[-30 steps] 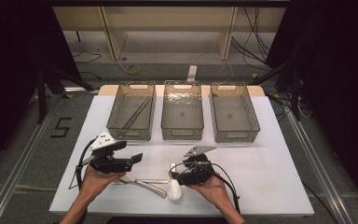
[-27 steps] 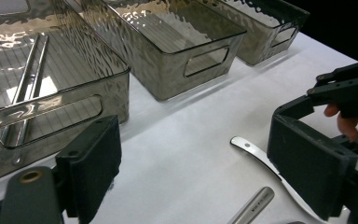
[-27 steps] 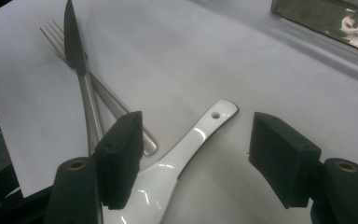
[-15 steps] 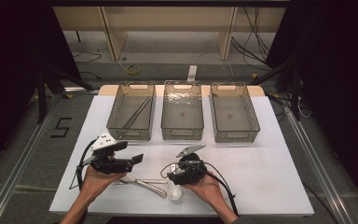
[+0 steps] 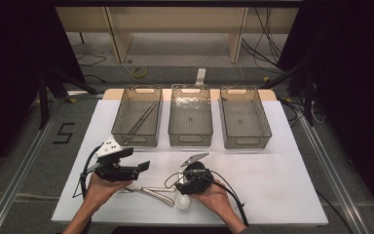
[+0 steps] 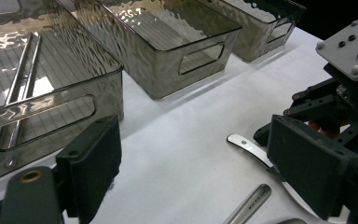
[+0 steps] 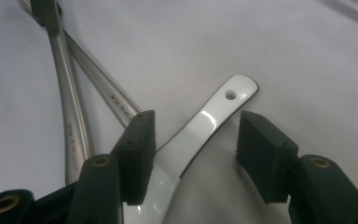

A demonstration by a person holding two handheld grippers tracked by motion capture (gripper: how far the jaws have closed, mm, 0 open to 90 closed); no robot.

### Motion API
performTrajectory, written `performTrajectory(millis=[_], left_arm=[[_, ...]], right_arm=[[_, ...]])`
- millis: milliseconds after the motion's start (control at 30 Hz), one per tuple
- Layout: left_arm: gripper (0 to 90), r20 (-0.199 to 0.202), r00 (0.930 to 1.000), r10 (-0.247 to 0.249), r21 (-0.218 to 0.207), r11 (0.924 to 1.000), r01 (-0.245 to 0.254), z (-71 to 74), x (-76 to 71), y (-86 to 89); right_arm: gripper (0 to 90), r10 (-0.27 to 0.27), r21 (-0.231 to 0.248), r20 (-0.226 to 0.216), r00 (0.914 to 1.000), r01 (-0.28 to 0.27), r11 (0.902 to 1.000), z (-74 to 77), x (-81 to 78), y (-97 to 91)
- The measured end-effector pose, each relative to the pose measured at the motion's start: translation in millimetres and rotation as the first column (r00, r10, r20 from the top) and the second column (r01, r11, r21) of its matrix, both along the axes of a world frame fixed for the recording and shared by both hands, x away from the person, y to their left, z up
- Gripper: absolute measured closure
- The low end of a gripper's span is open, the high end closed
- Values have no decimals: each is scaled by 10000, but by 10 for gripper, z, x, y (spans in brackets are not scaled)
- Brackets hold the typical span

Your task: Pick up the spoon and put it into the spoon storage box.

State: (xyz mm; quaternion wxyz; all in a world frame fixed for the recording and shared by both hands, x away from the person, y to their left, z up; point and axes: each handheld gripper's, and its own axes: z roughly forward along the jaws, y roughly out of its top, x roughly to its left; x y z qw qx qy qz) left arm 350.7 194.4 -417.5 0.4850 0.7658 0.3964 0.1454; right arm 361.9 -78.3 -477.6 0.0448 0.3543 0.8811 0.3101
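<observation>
White spoon (image 7: 200, 126) lies between my right gripper's (image 7: 191, 154) spread jaws, lower centre; left gripper (image 6: 200, 182) spread too. I count three bins (image 5: 191, 117), two steel handles (image 7: 70, 116).

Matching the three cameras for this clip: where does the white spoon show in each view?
High view: the white spoon lies near the table's front edge, under the right gripper.
Left gripper view: its handle tip shows lower right, beside the far gripper.
Right gripper view: its handle runs up between the open jaws, tip with a hole.
Shared landmark: the metal utensils lying just beside it.
</observation>
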Motion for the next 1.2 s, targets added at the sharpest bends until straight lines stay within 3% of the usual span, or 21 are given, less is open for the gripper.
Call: performTrajectory(millis=[233,967,1033,1200], left_arm=[[174,-17,10000,-51,72,10000,51,-1,-1,-1],[183,-5,9999,-137,98,9999,137,-2,-7,-22],[185,-3,9999,-148,85,9999,148,-2,-6,-23],[186,11,9999,-166,90,9998,166,1,-6,-24]], right_arm=[[508,192,-213,26,9998,-191,9996,-3,-2,36],[588,-8,-451,-325,9995,-7,9990,28,-15,109],[645,7,-377,-744,9972,-35,9993,22,-7,122],[700,148,-691,-452,9989,-179,9974,29,-23,149]])
